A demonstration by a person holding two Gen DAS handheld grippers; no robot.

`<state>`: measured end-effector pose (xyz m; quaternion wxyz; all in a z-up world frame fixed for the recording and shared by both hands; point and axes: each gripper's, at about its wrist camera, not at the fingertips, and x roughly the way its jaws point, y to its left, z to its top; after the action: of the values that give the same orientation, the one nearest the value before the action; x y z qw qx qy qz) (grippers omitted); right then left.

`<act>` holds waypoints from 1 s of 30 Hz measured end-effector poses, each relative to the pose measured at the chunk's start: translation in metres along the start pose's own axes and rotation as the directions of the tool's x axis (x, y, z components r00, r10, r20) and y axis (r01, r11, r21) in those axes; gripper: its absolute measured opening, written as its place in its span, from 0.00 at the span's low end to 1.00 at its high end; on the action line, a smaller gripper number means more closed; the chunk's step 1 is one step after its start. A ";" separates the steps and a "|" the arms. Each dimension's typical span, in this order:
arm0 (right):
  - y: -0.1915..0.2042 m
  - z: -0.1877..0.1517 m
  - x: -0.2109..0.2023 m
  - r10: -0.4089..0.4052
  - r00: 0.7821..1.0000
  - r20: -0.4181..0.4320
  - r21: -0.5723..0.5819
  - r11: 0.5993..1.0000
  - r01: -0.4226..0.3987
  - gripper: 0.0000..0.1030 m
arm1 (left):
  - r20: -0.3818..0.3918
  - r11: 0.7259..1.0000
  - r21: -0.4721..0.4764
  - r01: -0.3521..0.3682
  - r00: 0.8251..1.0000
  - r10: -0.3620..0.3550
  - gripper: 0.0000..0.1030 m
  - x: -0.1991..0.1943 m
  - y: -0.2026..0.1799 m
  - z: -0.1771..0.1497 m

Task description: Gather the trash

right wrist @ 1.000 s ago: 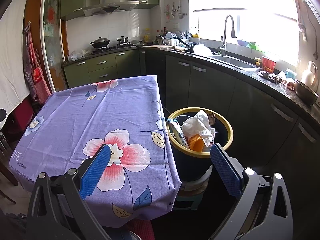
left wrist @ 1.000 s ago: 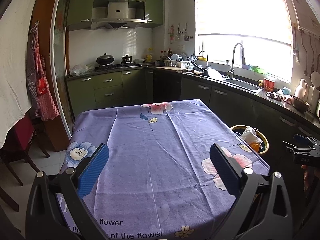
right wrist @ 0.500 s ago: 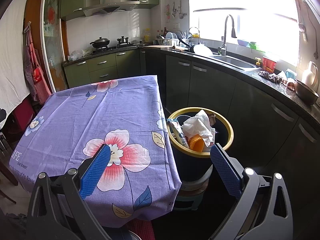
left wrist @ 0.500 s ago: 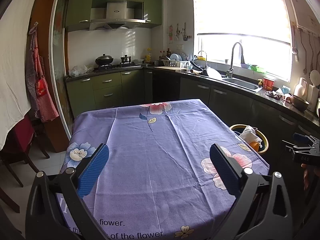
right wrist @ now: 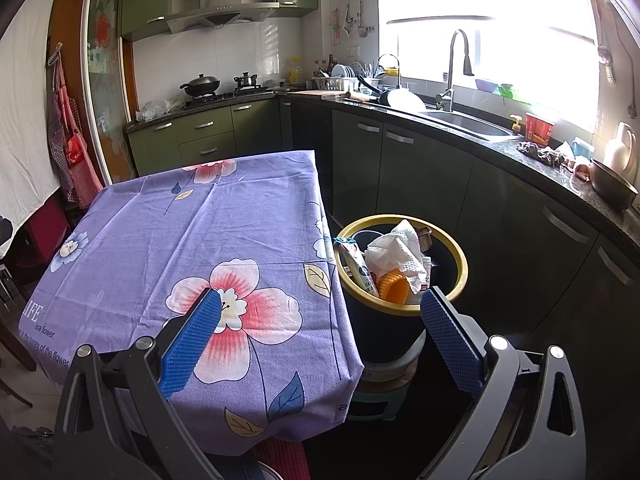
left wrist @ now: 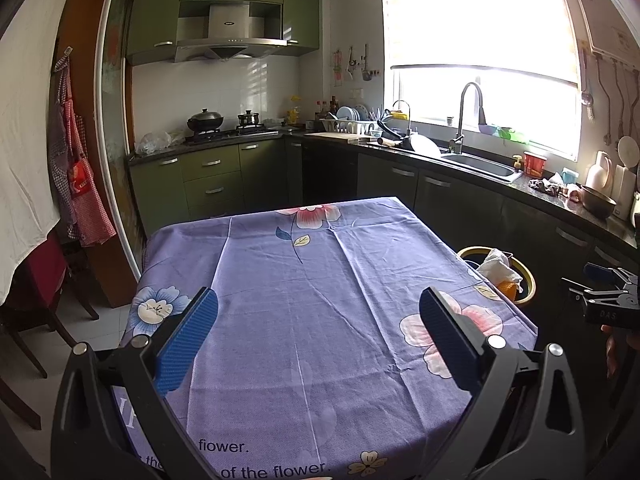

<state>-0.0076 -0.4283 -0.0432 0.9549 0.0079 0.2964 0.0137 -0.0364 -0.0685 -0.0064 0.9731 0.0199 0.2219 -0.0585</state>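
Note:
A dark trash bin (right wrist: 384,332) with a yellow rim stands on the floor at the table's right side. Inside it lie crumpled white paper (right wrist: 396,254), an orange piece (right wrist: 394,290) and a wrapper (right wrist: 358,266). My right gripper (right wrist: 320,308) is open and holds nothing, hovering above the table's corner and the bin. In the left wrist view the bin (left wrist: 526,280) peeks out past the table's right edge. My left gripper (left wrist: 318,308) is open and holds nothing, above the purple flowered tablecloth (left wrist: 312,300). The other gripper shows at the far right (left wrist: 608,300).
Dark cabinets and a counter with a sink (right wrist: 464,122) run along the right, close behind the bin. A stove with pots (left wrist: 224,124) stands at the back. A red chair (left wrist: 36,276) and hanging aprons (left wrist: 76,184) are at the left.

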 end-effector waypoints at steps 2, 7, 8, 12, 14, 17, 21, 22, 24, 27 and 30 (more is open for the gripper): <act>0.000 0.000 0.001 0.000 1.000 0.000 -0.001 1.000 0.000 0.95 | -0.002 1.000 0.000 0.004 1.000 -0.004 0.93 0.000 0.000 0.000; 0.000 0.000 0.001 0.001 1.000 -0.001 0.000 1.000 -0.001 0.95 | -0.001 1.000 0.007 0.008 1.000 -0.008 0.93 0.001 0.000 0.001; 0.001 0.000 0.002 0.000 1.000 -0.002 0.000 1.000 0.000 0.95 | -0.001 1.000 0.009 0.008 1.000 -0.008 0.93 0.001 0.000 0.001; 0.000 0.000 0.001 0.001 1.000 -0.001 -0.001 1.000 -0.001 0.95 | -0.004 1.000 0.009 0.013 1.000 -0.013 0.93 0.002 0.000 0.002; 0.001 0.000 0.002 0.001 1.000 -0.002 -0.001 1.000 -0.001 0.95 | -0.003 1.000 0.013 0.012 1.000 -0.012 0.93 0.002 0.000 0.002; 0.000 0.000 0.002 0.001 1.000 -0.002 -0.001 1.000 -0.001 0.95 | -0.004 1.000 0.012 0.013 1.000 -0.013 0.93 0.003 0.000 0.002; 0.000 0.000 0.001 0.001 1.000 -0.001 0.000 1.000 -0.001 0.95 | -0.005 1.000 0.003 0.026 1.000 -0.026 0.93 0.004 0.001 0.003; 0.001 0.000 0.002 0.001 1.000 -0.001 0.000 1.000 -0.001 0.95 | 0.000 1.000 0.002 0.027 1.000 -0.027 0.93 0.004 0.002 0.003; 0.001 0.000 0.002 0.000 1.000 -0.002 0.001 1.000 0.000 0.95 | 0.013 1.000 0.013 0.010 1.000 -0.011 0.93 0.004 0.001 0.003; 0.001 -0.001 0.003 0.000 1.000 -0.005 -0.002 1.000 0.000 0.95 | 0.006 1.000 0.019 0.015 1.000 -0.015 0.93 0.006 0.002 0.003; 0.002 -0.002 0.007 0.001 1.000 -0.009 -0.002 1.000 -0.001 0.95 | -0.009 1.000 0.015 0.014 1.000 -0.014 0.93 0.009 0.003 0.003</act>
<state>-0.0031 -0.4259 -0.0487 0.9536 0.0070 0.3005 0.0143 -0.0261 -0.0664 -0.0077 0.9715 0.0261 0.2261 -0.0667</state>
